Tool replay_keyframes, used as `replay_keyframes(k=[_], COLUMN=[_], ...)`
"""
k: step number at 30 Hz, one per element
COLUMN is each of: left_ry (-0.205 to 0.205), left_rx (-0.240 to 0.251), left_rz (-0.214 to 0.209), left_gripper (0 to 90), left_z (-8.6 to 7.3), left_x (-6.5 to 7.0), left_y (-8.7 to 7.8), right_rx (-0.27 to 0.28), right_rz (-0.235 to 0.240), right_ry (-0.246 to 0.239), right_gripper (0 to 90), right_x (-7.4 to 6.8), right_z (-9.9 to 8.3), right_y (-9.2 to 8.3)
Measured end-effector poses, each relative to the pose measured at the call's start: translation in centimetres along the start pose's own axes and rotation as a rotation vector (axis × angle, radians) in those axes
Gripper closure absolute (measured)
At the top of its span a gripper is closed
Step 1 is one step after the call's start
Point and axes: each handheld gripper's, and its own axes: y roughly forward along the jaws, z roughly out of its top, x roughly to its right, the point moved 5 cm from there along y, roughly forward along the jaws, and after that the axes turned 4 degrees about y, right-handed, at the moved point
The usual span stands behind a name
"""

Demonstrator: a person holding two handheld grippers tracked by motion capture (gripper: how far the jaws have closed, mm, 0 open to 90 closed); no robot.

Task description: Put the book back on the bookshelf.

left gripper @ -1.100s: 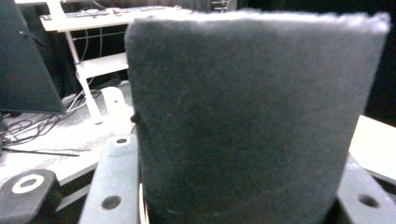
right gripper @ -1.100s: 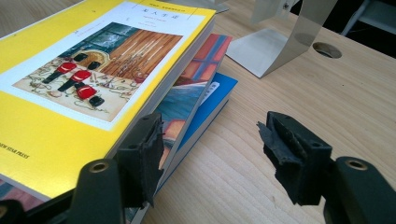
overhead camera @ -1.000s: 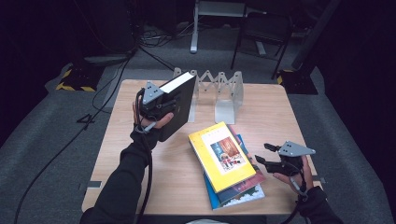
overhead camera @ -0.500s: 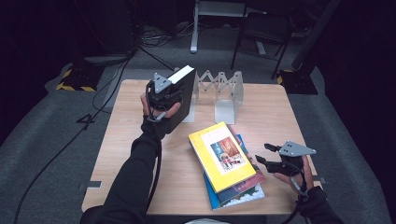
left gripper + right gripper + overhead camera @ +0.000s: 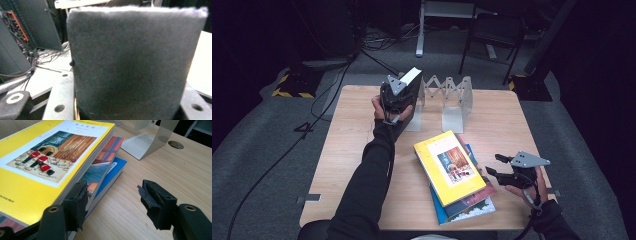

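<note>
High view: the left gripper (image 5: 398, 95) clamps a thick dark book (image 5: 408, 95) near the bench's (image 5: 357, 150) far edge, upright, pale page edge up. It stands just beside the left end of the metal folding rack (image 5: 447, 97) — the rack runs along that far edge, so the book probably goes rightward and down into a slot. The right gripper (image 5: 499, 169) hovers near the bench's right edge, jaws parted and bare, beside the stacked books (image 5: 452, 172) with a yellow one on top.

Left gripper view: the dark book's grey felt-like cover (image 5: 130, 62) stands tall between the jaws, gripped at half spread.

Right gripper view: the pads (image 5: 77, 197) stand open — nothing between them, the stack's edge close on their left, the rack's foot (image 5: 142, 147) beyond.
</note>
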Motion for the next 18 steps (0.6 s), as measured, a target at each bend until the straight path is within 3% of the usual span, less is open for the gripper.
replay_keyframes(k=[5, 12, 18], left_ry=[-0.039, -0.043, -0.051], left_rx=[0.006, 0.005, 0.026], left_rz=[0.037, 0.059, 0.073], left_gripper=[52.3, 52.0, 51.6], left_z=[-0.7, -1.6, -2.5], left_x=[-0.3, -0.1, 0.0], left_y=[0.4, 0.6, -0.4], right_rx=[-0.003, -0.007, -0.01], right_rz=[0.001, 0.006, 0.005], right_ry=[-0.003, -0.008, -0.007], right_gripper=[37.8, 37.8, 37.7], right_x=[0.0, -0.1, -0.1], right_z=[0.0, 0.0, -0.1], right_y=[0.0, 0.0, 0.0])
